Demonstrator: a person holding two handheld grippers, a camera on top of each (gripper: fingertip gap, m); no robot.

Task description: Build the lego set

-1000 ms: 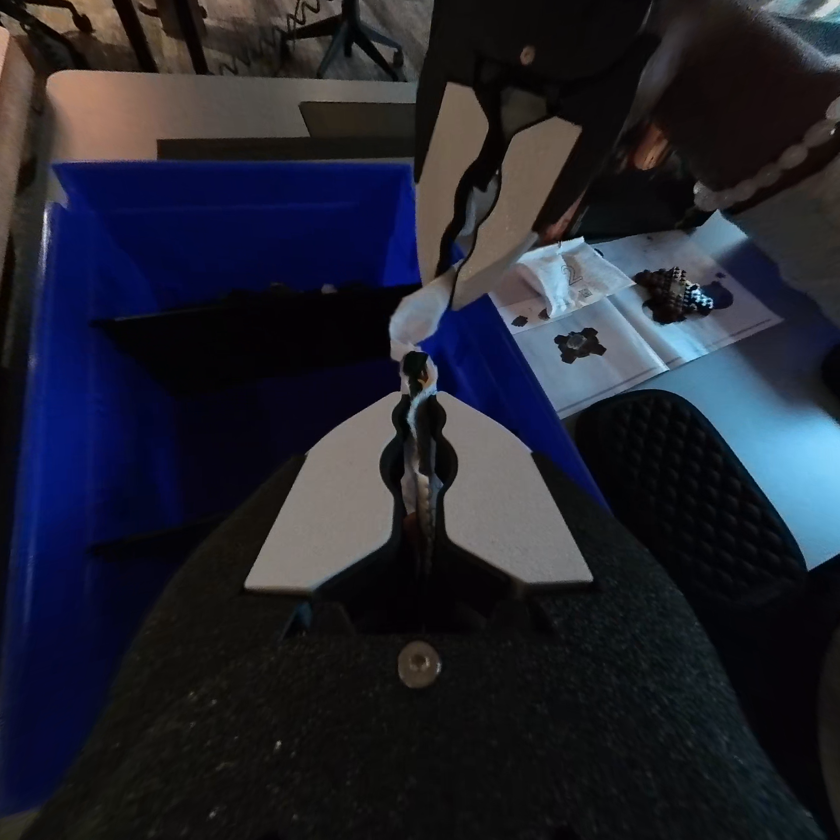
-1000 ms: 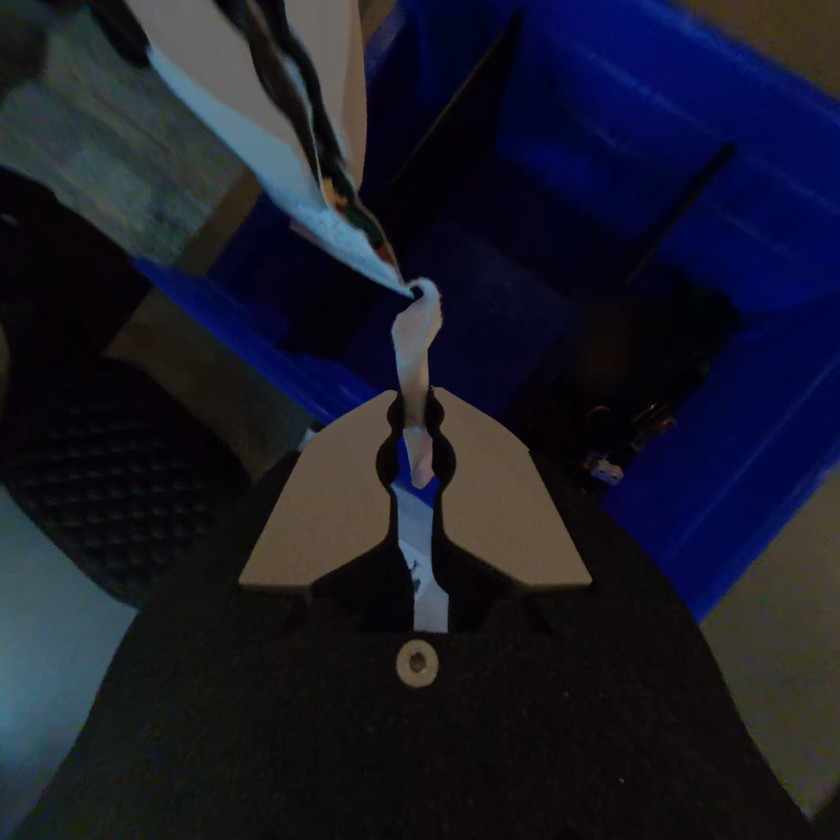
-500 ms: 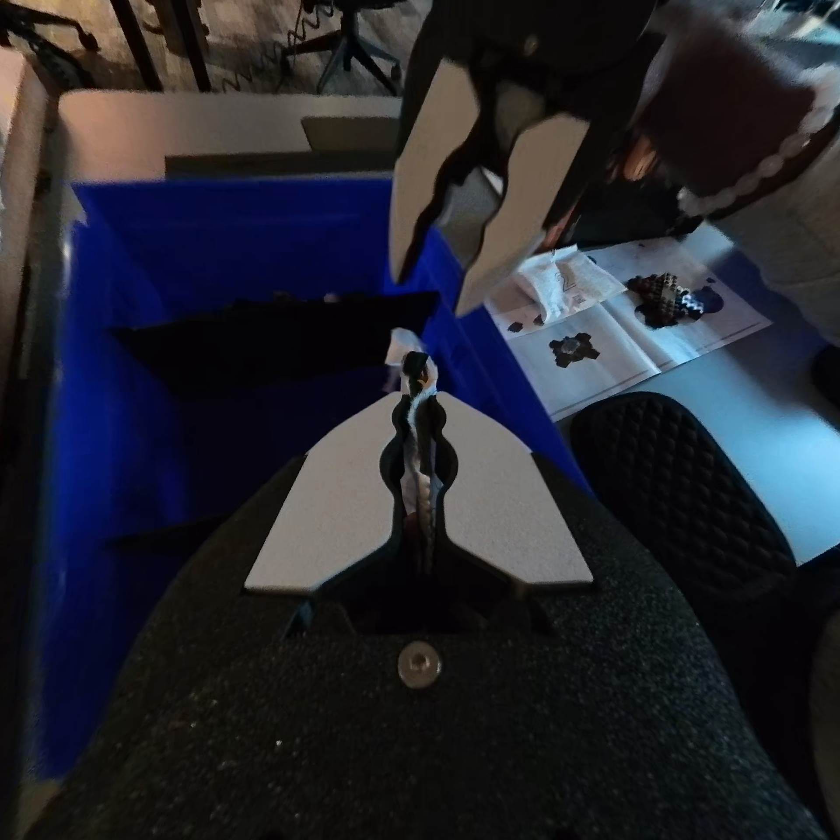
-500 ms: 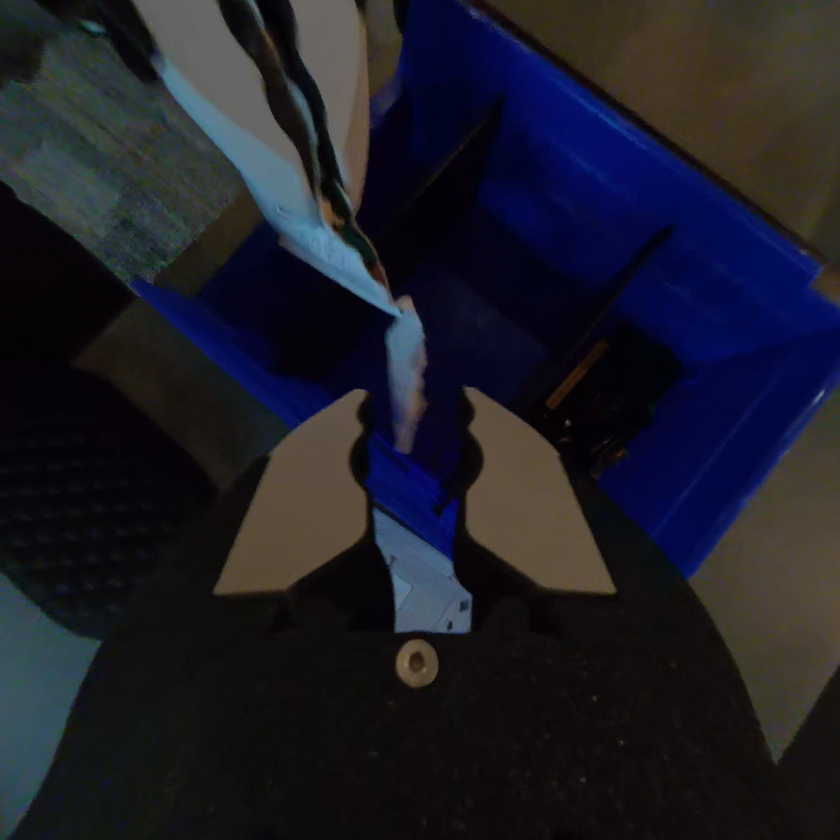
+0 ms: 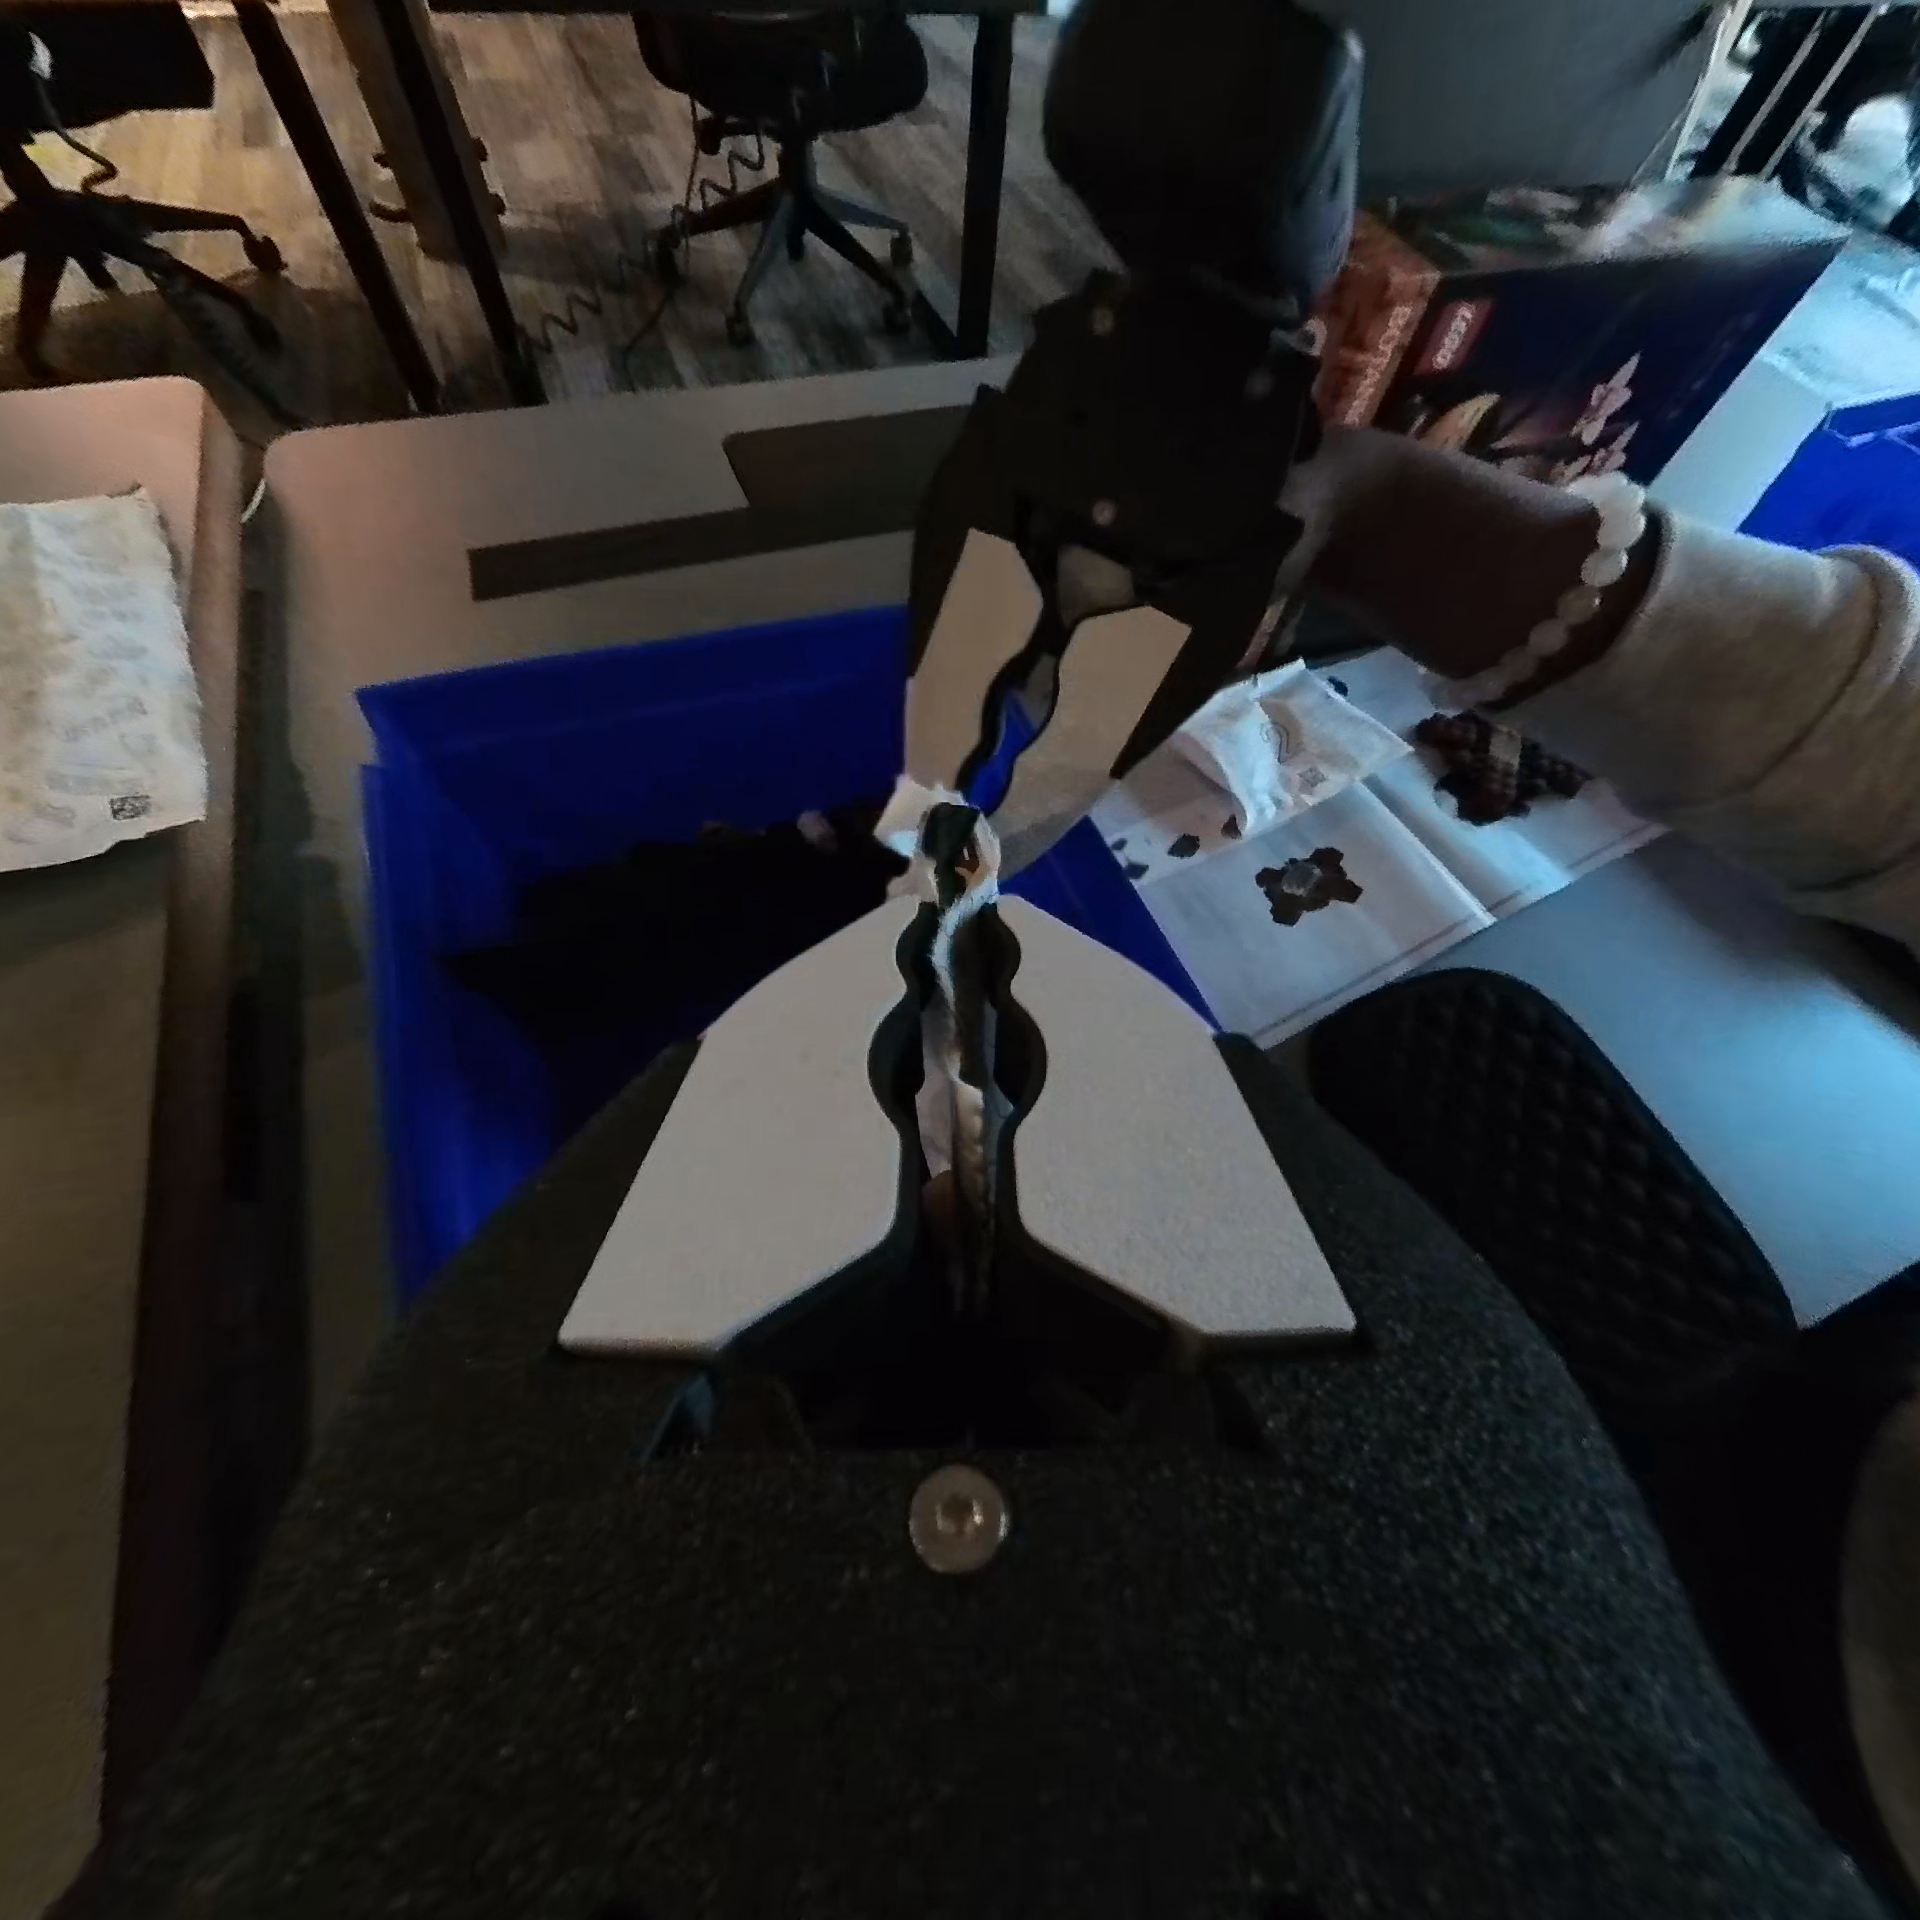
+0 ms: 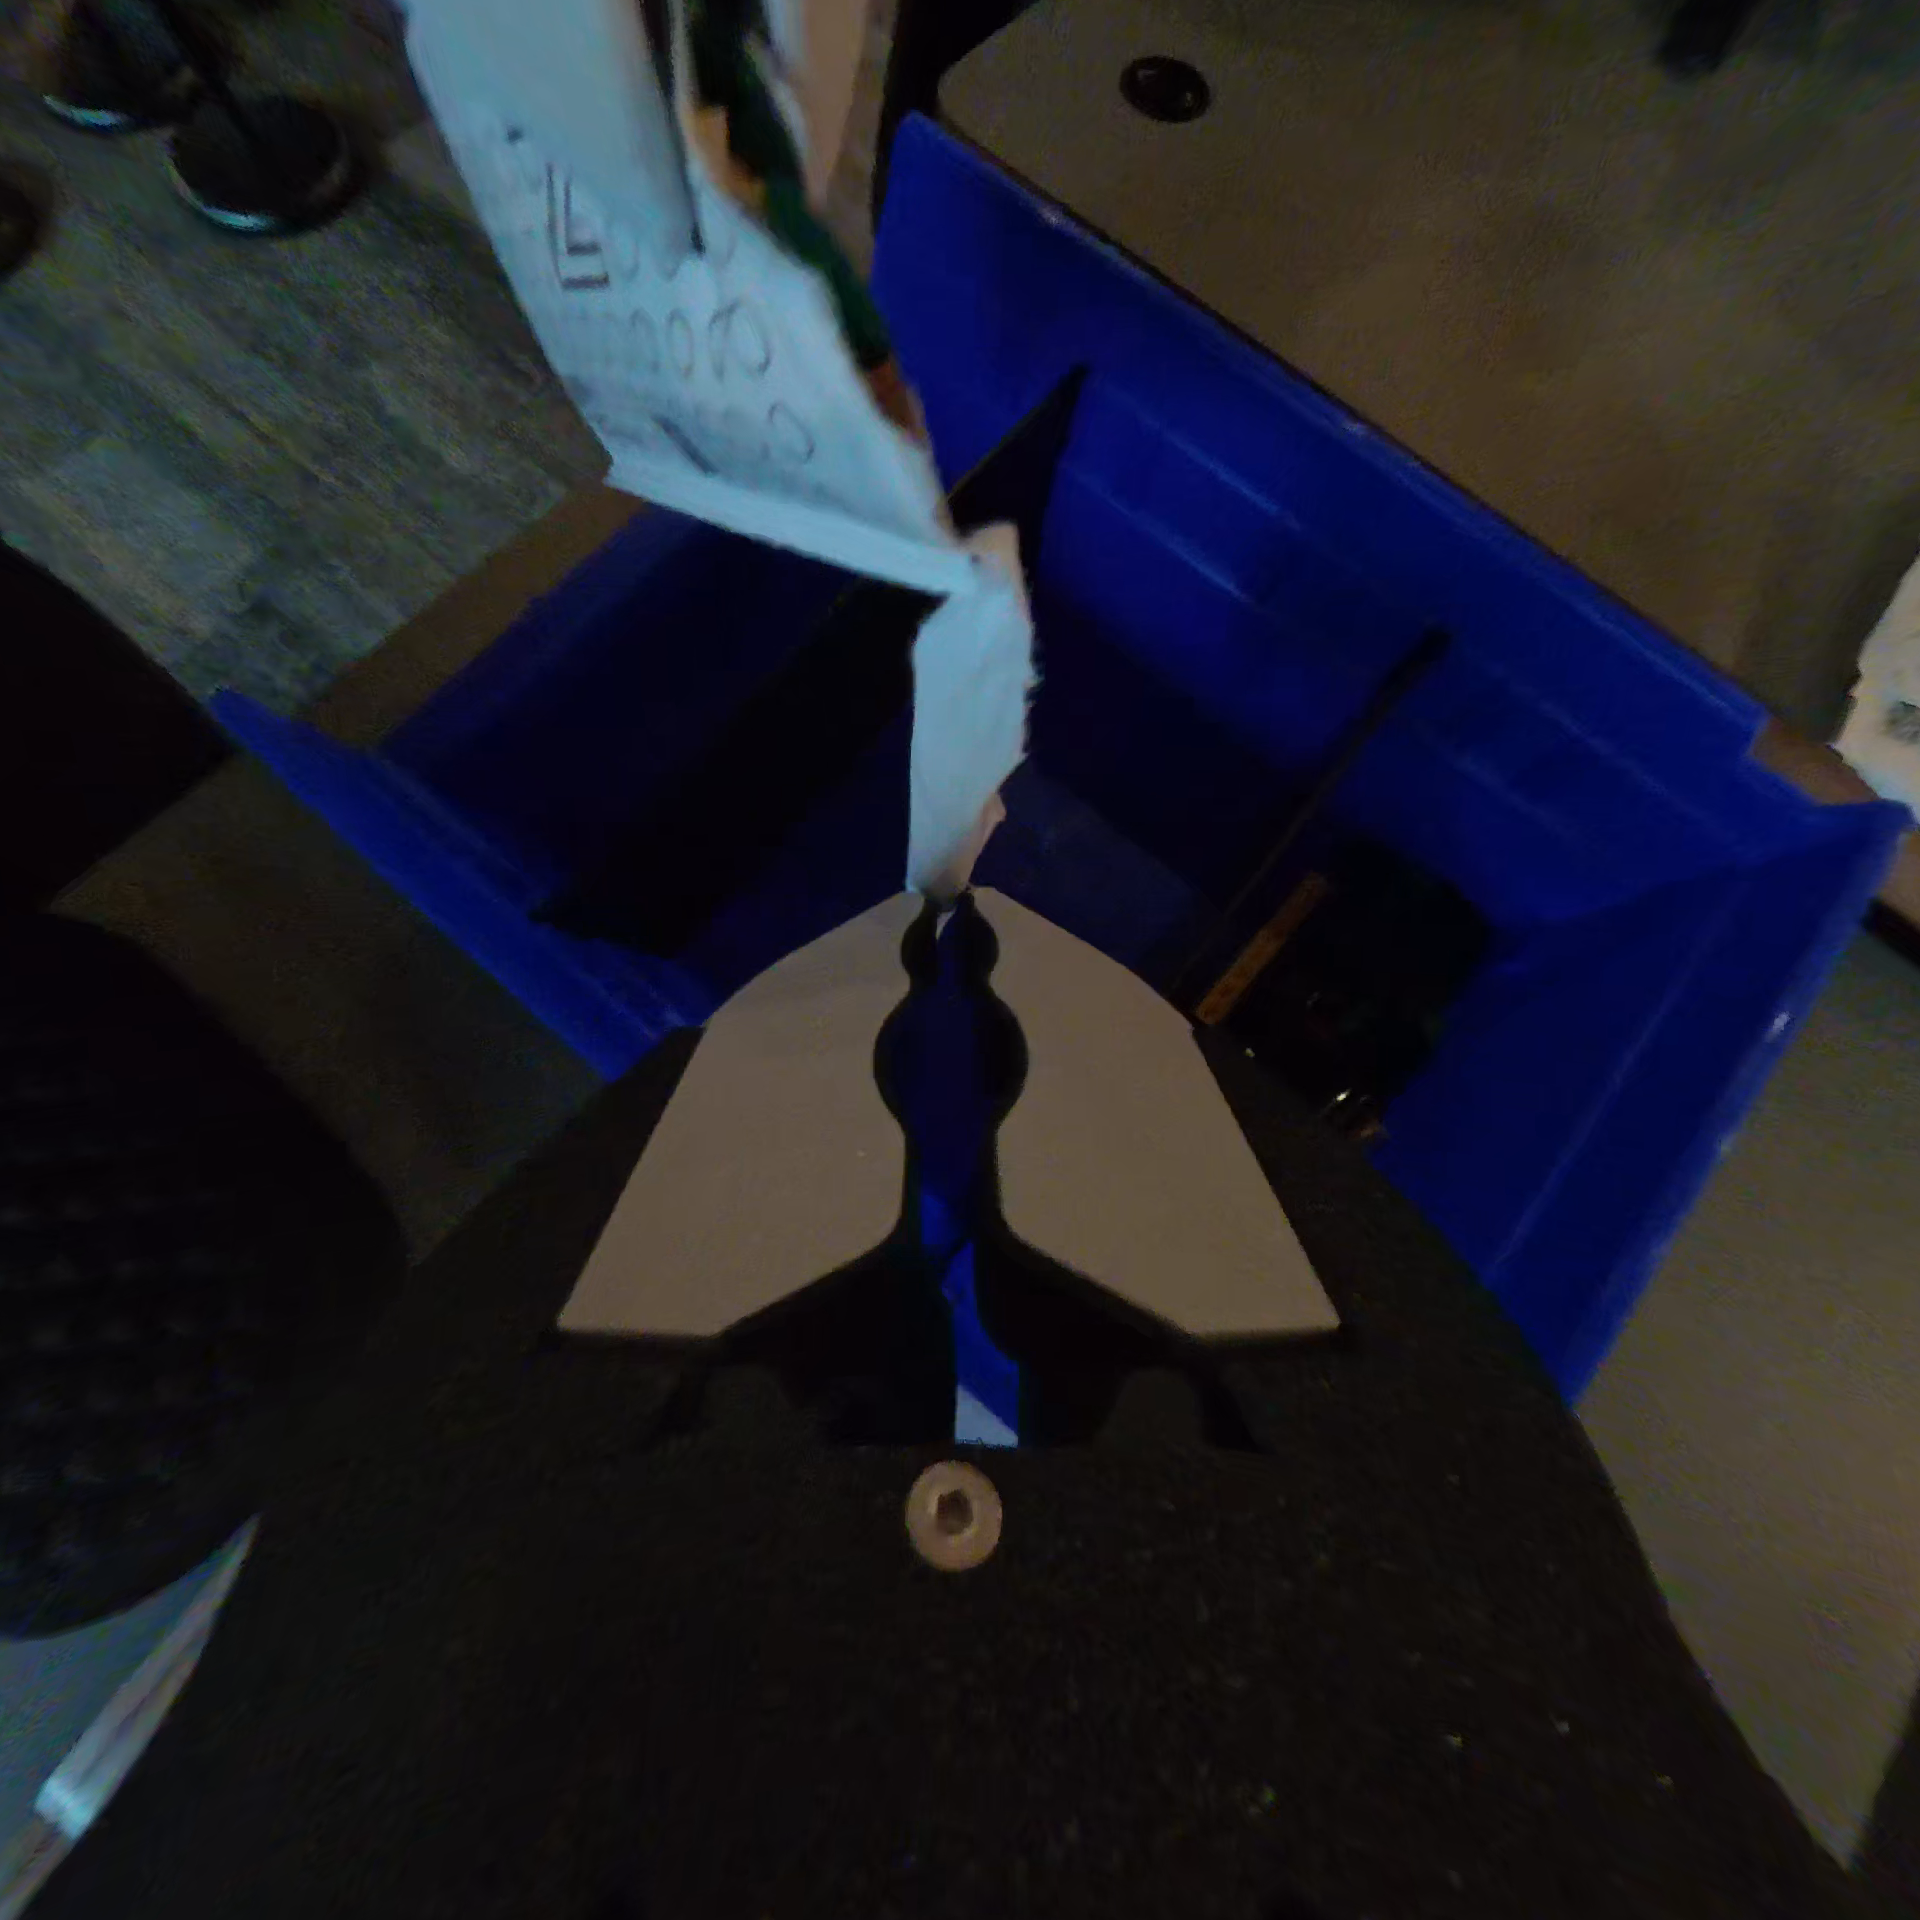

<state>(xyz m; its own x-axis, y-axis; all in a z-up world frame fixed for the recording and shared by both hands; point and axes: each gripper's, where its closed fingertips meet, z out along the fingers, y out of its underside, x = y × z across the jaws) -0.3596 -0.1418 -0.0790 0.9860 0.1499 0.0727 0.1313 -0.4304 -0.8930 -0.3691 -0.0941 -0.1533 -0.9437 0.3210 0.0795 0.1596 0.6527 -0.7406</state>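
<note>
Paper bag, white and printed, sits clamped between the fingers of your left tool, both pads pressed on it, its torn top poking out past the tips. Your right tool is closed at the tips, pinching the end of a white torn strip of that bag. Both hang over the blue bin with black dividers; an open booklet lies on the counter beside it.

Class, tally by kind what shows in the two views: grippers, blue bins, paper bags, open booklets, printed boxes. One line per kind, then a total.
Grippers: 2, left and right
Blue bins: 1
Paper bags: 3
Open booklets: 1
Printed boxes: 1
Total: 8
</note>
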